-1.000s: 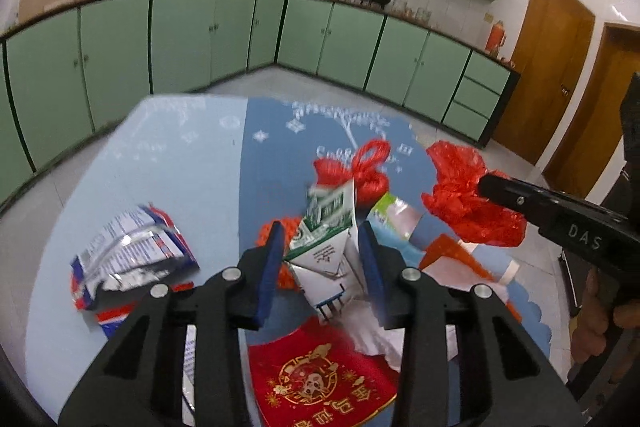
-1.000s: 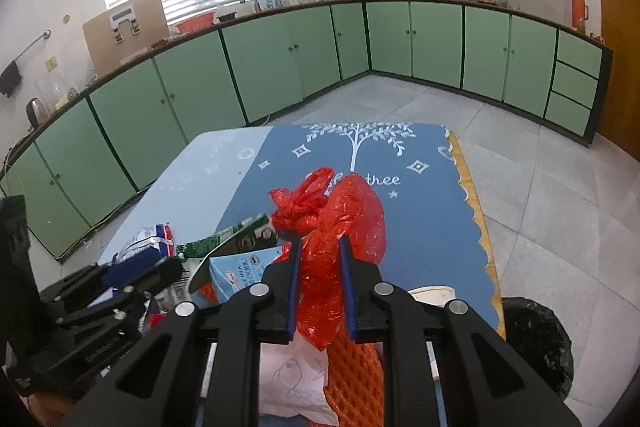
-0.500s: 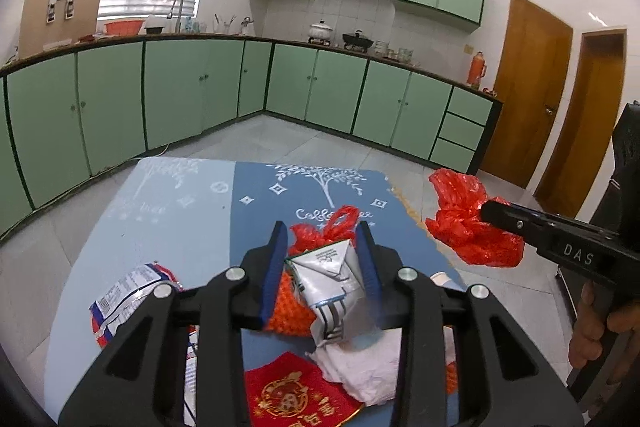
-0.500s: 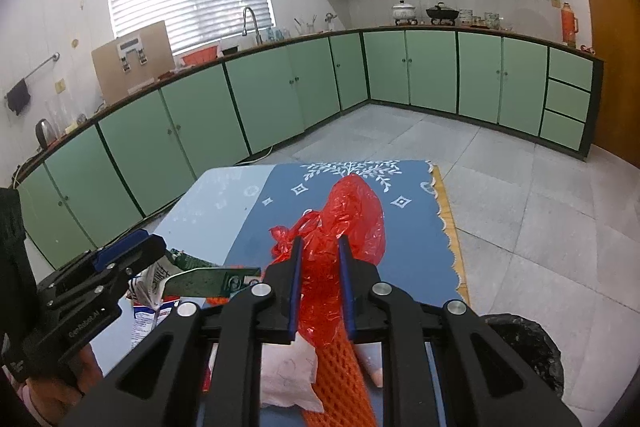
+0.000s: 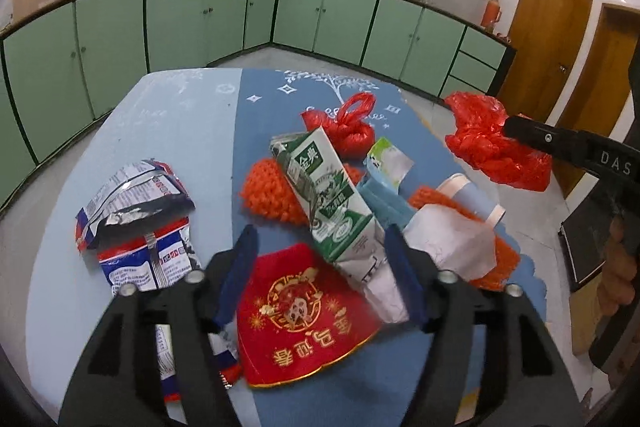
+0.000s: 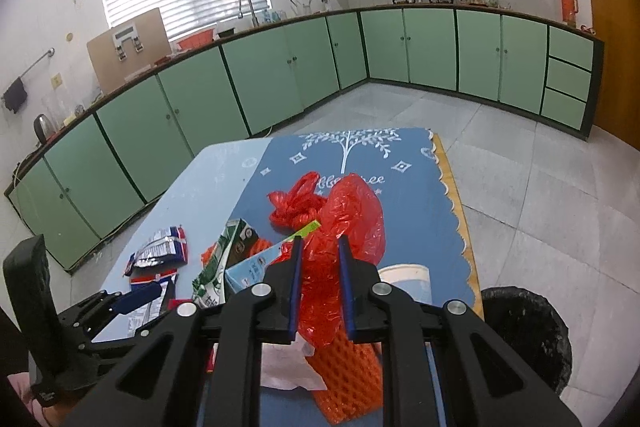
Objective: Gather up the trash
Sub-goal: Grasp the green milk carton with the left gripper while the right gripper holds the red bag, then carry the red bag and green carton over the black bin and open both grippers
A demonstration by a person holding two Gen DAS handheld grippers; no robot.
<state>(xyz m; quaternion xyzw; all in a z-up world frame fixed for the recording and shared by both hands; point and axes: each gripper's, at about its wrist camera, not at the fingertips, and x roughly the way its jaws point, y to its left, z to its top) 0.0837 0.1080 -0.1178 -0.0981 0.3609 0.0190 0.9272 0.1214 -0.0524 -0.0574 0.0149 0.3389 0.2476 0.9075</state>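
While our right gripper (image 6: 319,287) is clamping its fingers (image 6: 294,287) on a red bag (image 6: 344,223) above the worktop (image 5: 168,131), our left gripper (image 5: 320,279) is hanging with fingers spread wide, a milk carton (image 5: 332,203) lying loose between them. We are judging the step as carrying the bag to the black bin (image 6: 524,339) on the floor, just beside the worktop's edge; next, the left fingers need closing on the carton. We are counting two red bags, the second knotted (image 5: 350,125), one carton, two orange nets, one red envelope (image 5: 304,315), one cup (image 5: 472,197).
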